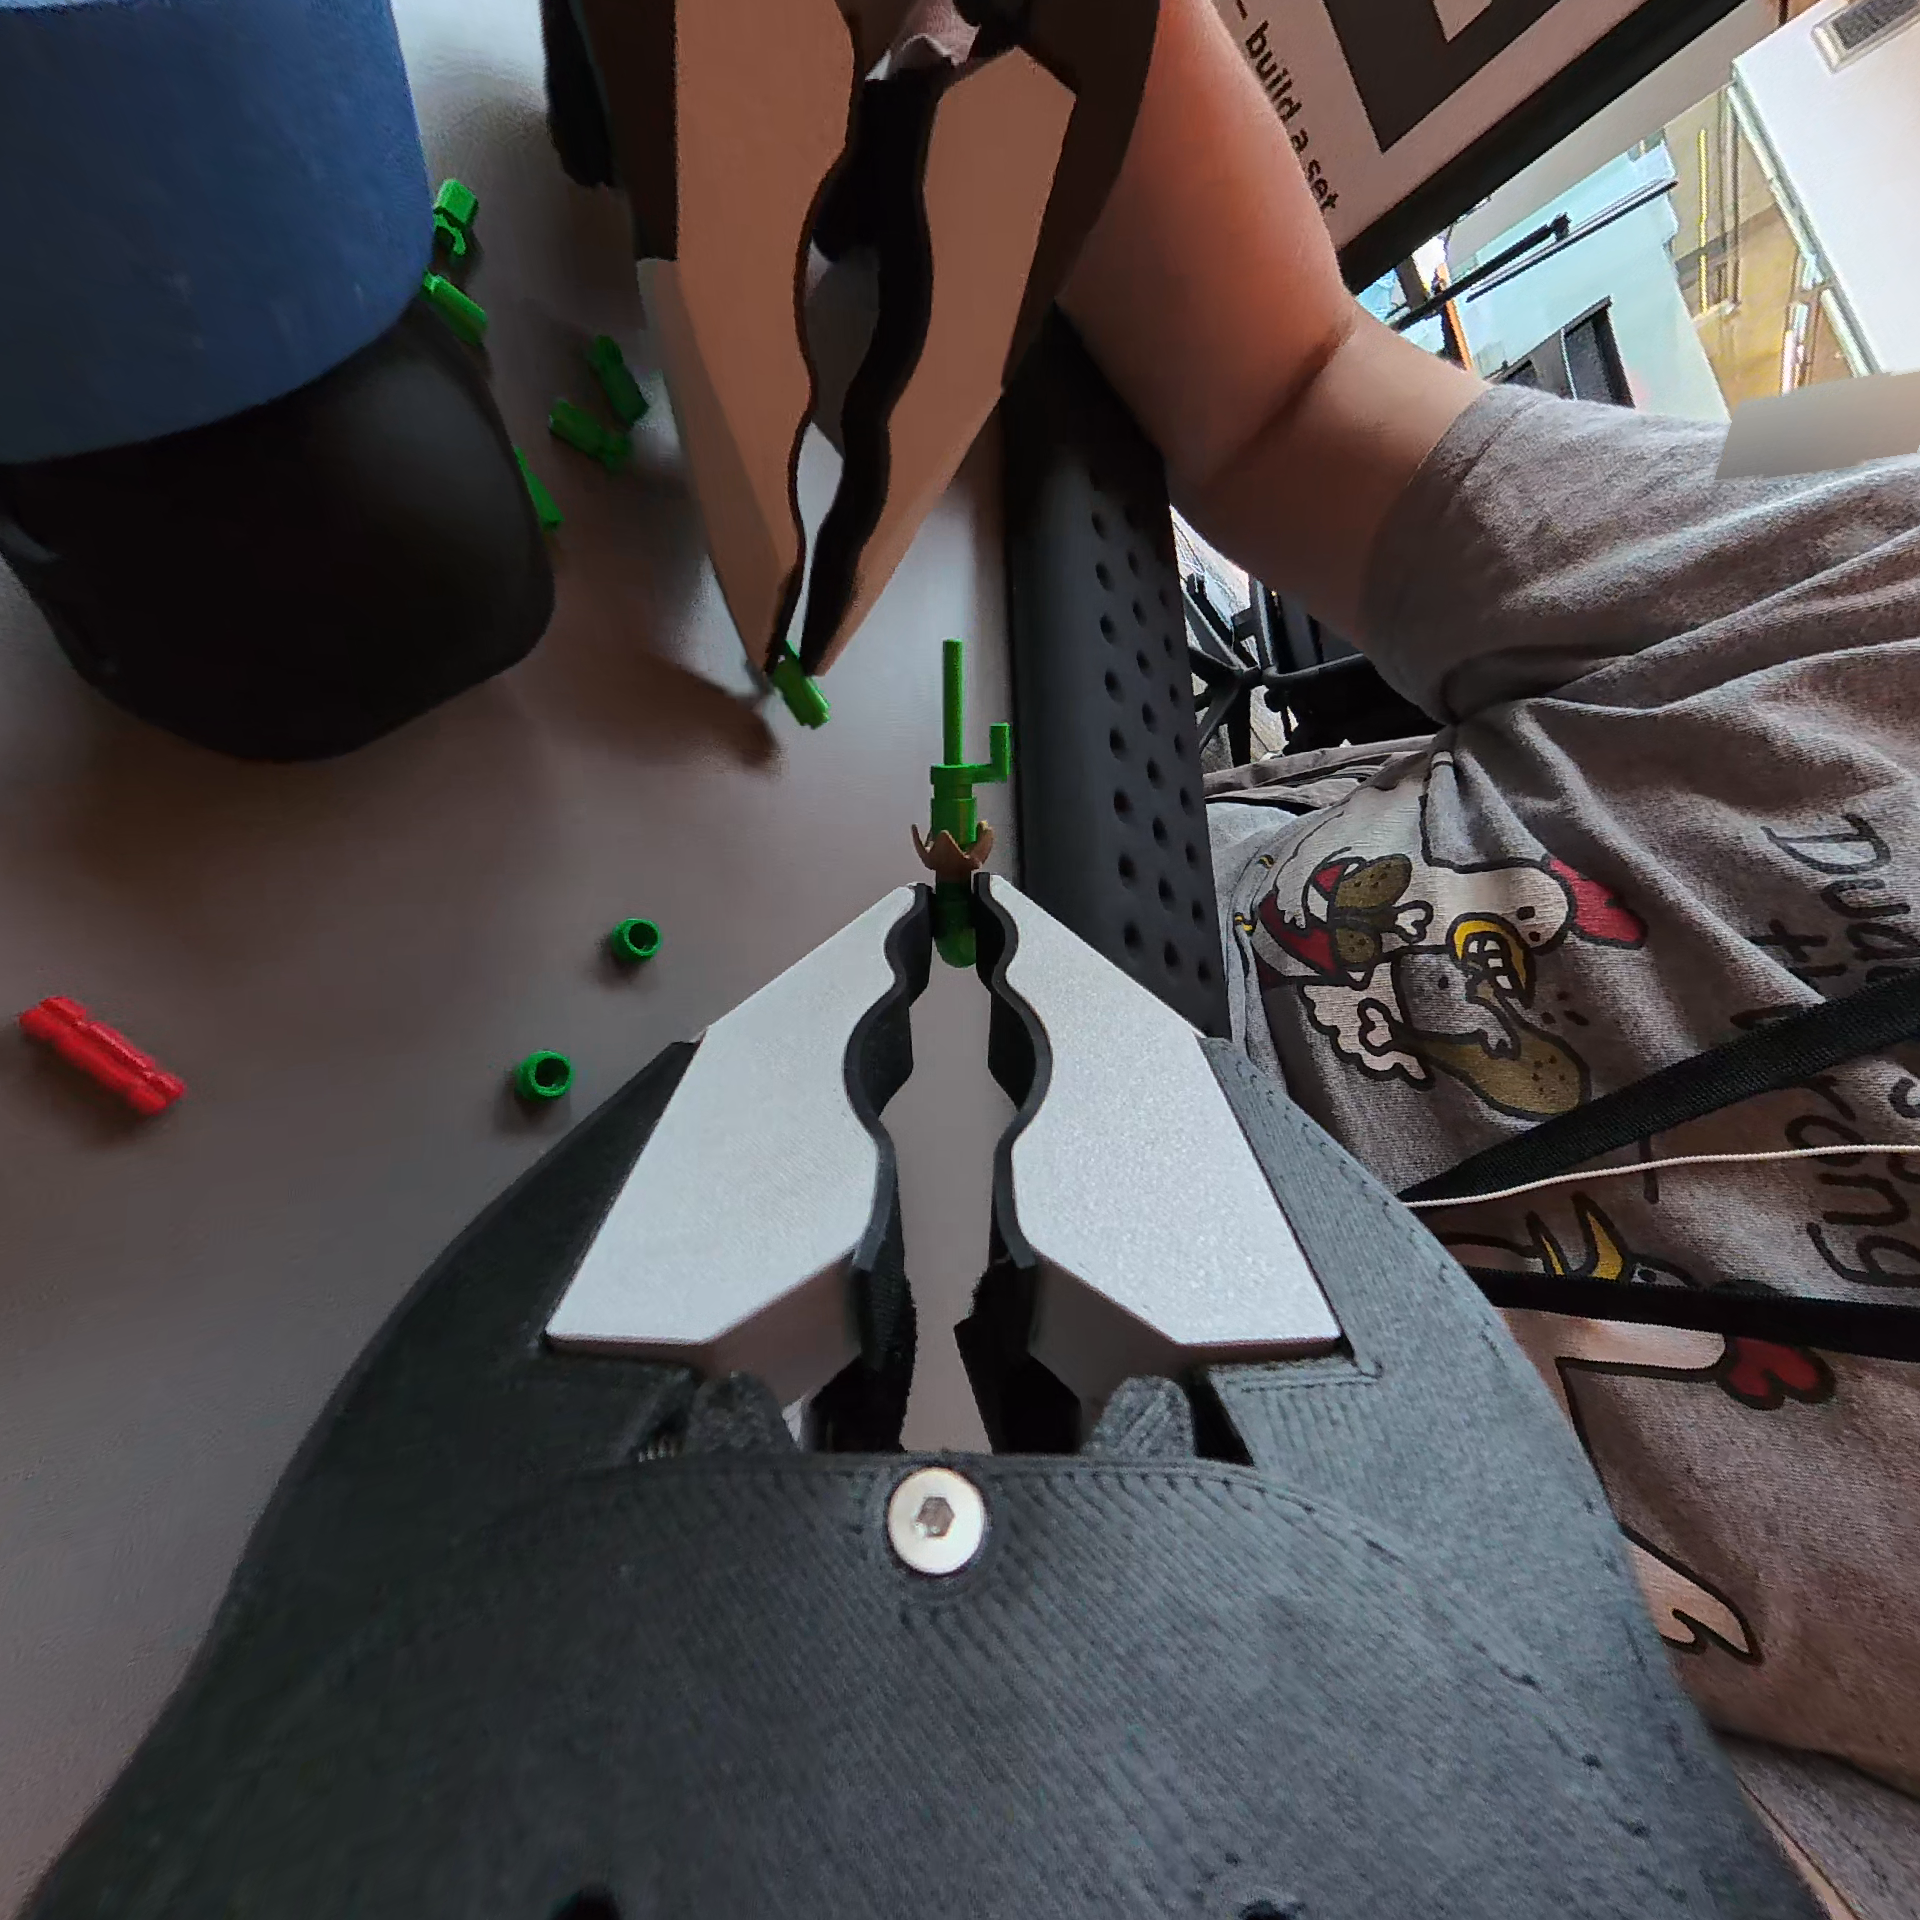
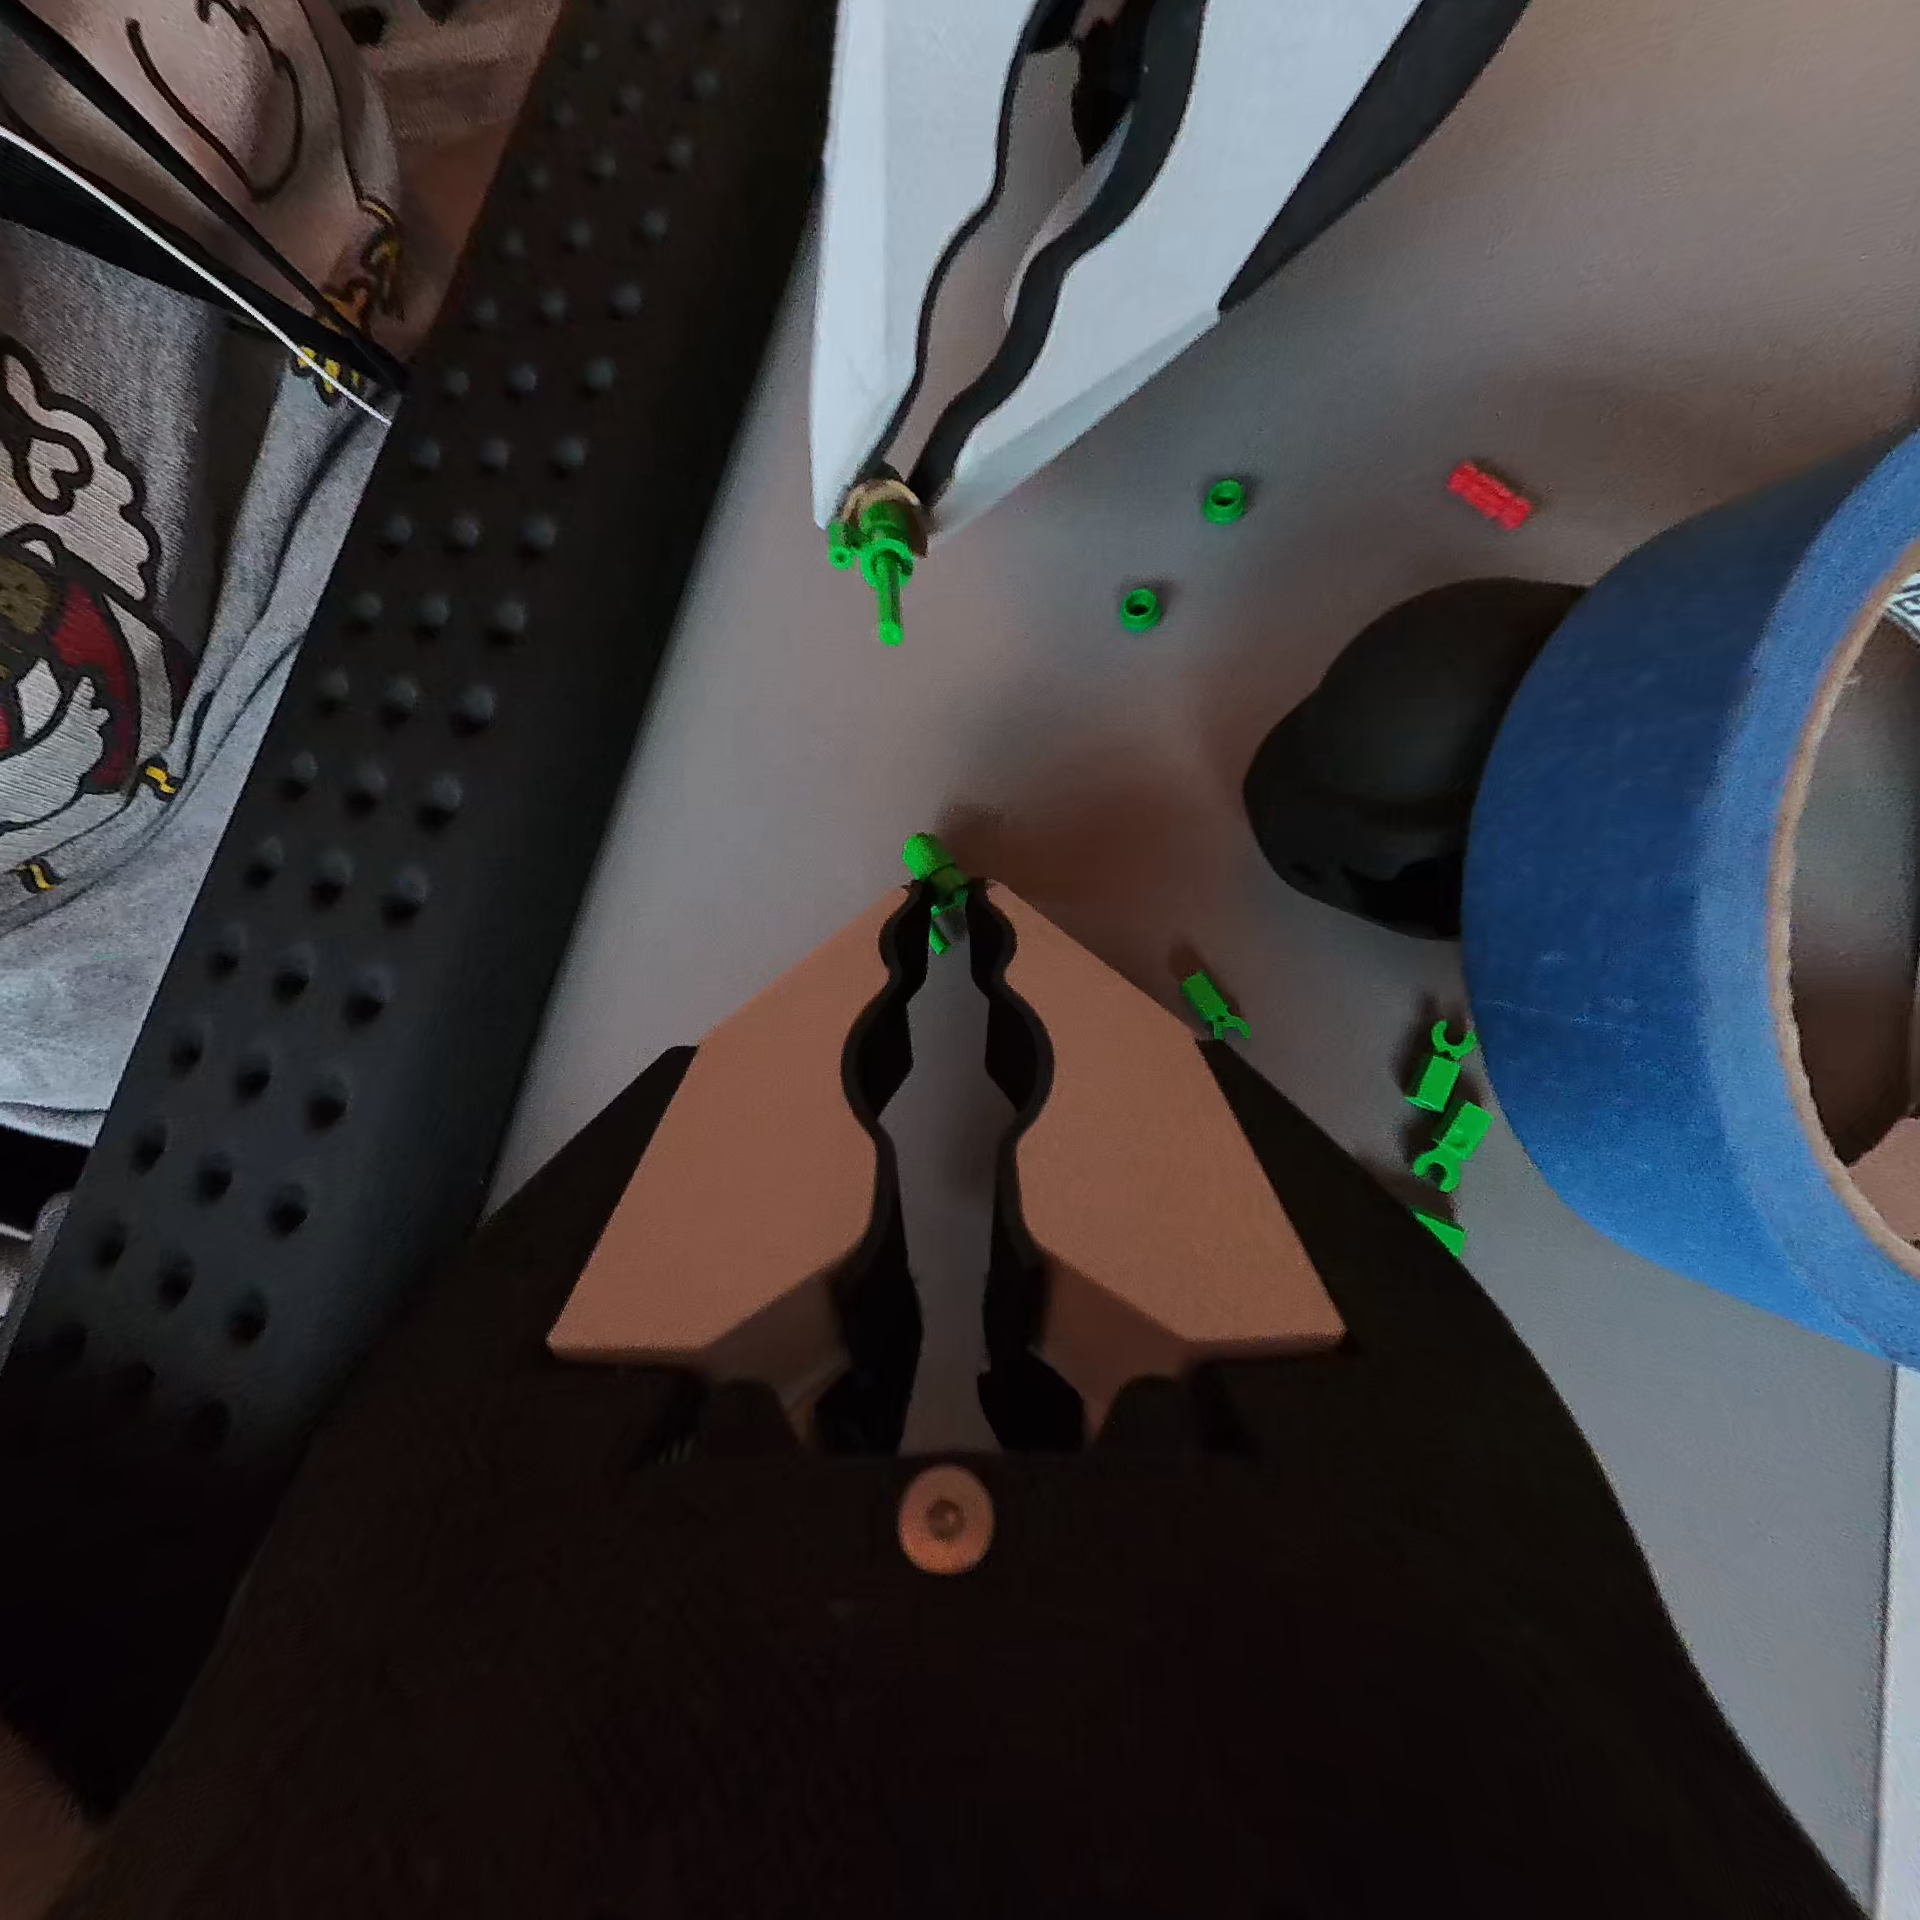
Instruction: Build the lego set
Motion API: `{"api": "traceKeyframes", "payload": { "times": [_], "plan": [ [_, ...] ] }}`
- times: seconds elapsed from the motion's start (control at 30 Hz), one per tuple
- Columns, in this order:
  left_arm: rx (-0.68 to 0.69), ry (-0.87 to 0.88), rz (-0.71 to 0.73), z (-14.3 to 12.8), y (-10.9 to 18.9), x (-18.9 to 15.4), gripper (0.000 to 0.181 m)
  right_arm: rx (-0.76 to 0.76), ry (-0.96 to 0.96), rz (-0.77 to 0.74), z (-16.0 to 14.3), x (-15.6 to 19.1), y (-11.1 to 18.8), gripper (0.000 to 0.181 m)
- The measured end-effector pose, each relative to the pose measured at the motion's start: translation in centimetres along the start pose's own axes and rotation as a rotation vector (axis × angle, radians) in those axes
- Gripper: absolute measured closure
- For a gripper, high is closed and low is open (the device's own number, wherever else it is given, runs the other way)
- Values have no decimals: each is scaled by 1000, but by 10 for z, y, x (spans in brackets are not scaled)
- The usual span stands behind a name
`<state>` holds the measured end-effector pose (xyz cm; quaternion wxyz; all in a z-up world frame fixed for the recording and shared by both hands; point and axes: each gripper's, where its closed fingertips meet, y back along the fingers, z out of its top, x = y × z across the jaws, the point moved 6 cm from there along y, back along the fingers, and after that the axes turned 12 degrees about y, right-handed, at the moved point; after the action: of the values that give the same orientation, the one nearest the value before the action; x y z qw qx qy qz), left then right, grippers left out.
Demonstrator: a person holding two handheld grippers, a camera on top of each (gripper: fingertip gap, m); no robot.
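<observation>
My left gripper, with grey fingers, is shut on a green stem assembly that has a brown ring piece and a side branch; it points away from me, above the table. It also shows in the right wrist view, held by the left gripper. My right gripper, with tan fingers, is shut on a small green clip piece. In the left wrist view the right gripper holds that piece just left of the stem. The two held pieces are apart.
Two green round studs and a red piece lie on the grey table. Several green clip pieces lie by a blue tape roll and a black rounded object. A black perforated strip edges the table beside the person. Across from one pair of fingers to the other is roughly 6 centimeters.
</observation>
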<state>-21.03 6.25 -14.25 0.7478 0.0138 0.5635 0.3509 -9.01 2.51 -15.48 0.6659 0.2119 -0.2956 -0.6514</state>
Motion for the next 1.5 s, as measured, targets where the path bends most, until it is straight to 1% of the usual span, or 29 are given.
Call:
{"api": "traceKeyframes", "payload": {
  "times": [0.07, 0.1, 0.2, 0.3, 0.37, 0.43, 0.6, 0.73, 0.83, 1.0, 1.17, 1.5],
  "plan": [
    [-4, 4, 5, 0, 0, 1, 176, -34, 16, -27, 4, 1, 3, 176],
    [-6, 6, 10, 1, 0, 2, 176, -45, 28, -63, 6, 0, 7, 176],
    [7, 18, 47, -1, -2, 6, 176, -26, 56, -240, 9, -6, 19, 177],
    [27, 58, 76, -3, -6, 11, 176, 27, 94, -414, 13, -1, 23, 177],
    [31, 91, 67, -3, -9, 12, 176, 88, 100, -523, 11, 4, 21, 177],
    [42, 117, 72, -5, -11, 14, 176, 94, 82, -596, 10, 12, 15, 177],
    [65, 181, 63, -8, -16, 18, 176, 99, 35, -686, 8, 27, -4, 176],
    [72, 198, 58, -10, -17, 17, 176, 75, 9, -709, 8, 31, -11, 177],
    [83, 222, 47, -12, -17, 17, 176, 18, -18, -698, 9, 32, -9, 177],
    [93, 238, 36, -13, -17, 16, 176, -32, 8, -689, 13, 34, -6, 177],
    [99, 232, 36, -13, -18, 16, 176, -13, 28, -682, 12, 35, -8, 177],
    [112, 229, 31, -14, -19, 15, 176, -23, 31, -674, 11, 35, -9, 177]
  ]
}}
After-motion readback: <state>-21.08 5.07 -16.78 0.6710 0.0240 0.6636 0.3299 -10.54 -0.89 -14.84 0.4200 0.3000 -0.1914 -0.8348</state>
